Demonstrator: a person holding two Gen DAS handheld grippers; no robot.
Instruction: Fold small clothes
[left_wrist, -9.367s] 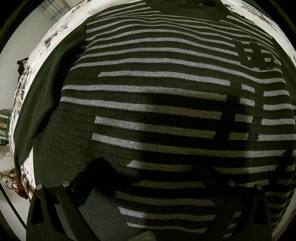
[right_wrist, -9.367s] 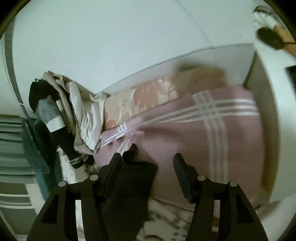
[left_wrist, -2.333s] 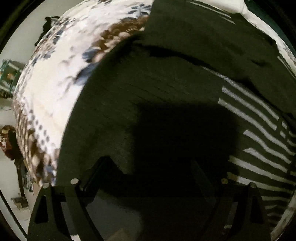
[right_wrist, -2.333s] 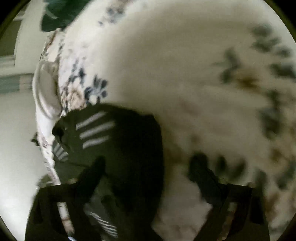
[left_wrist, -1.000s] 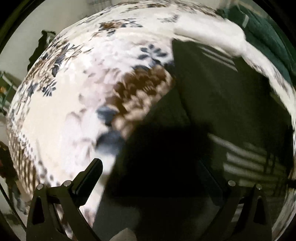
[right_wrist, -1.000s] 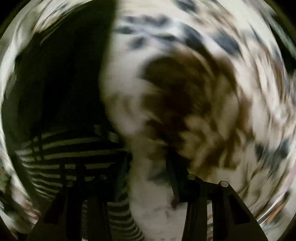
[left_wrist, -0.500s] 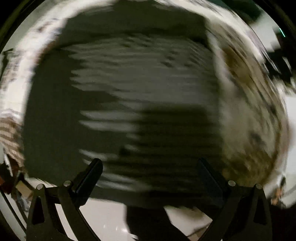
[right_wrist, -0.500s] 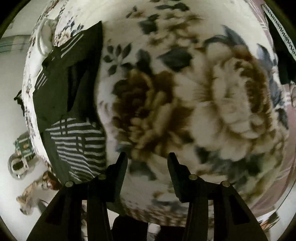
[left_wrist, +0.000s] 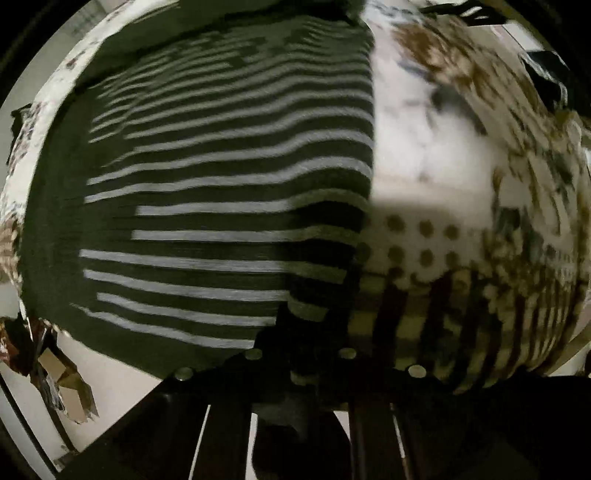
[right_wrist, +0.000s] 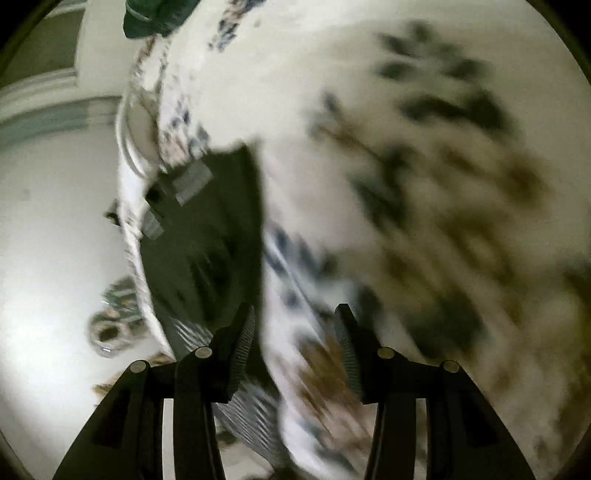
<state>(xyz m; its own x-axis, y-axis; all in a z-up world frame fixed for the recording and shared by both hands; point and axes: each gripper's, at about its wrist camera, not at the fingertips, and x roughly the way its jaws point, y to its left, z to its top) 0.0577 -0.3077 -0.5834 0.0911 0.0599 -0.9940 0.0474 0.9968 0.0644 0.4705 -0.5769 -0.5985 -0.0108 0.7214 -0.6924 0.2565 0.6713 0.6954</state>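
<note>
Left wrist: left gripper (left_wrist: 301, 354) is pinched narrow on the hem corner of the striped sweater (left_wrist: 221, 184), lying on the floral bedspread (left_wrist: 443, 155); thin bite may slip.
Right wrist: right gripper (right_wrist: 293, 332) gapes empty above the sweater's edge; unpinned fold may skew.

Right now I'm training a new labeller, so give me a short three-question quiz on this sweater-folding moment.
1. True or false: the right gripper is clamped on fabric.
2. What does the striped sweater lie on? A) bare floor B) floral bedspread C) wooden table
3. Fill in: the gripper closed on the sweater's near edge is the ____ one.

Key: 1 false, its jaws stand open with nothing between them; 2 B; 3 left, the left gripper.
</note>
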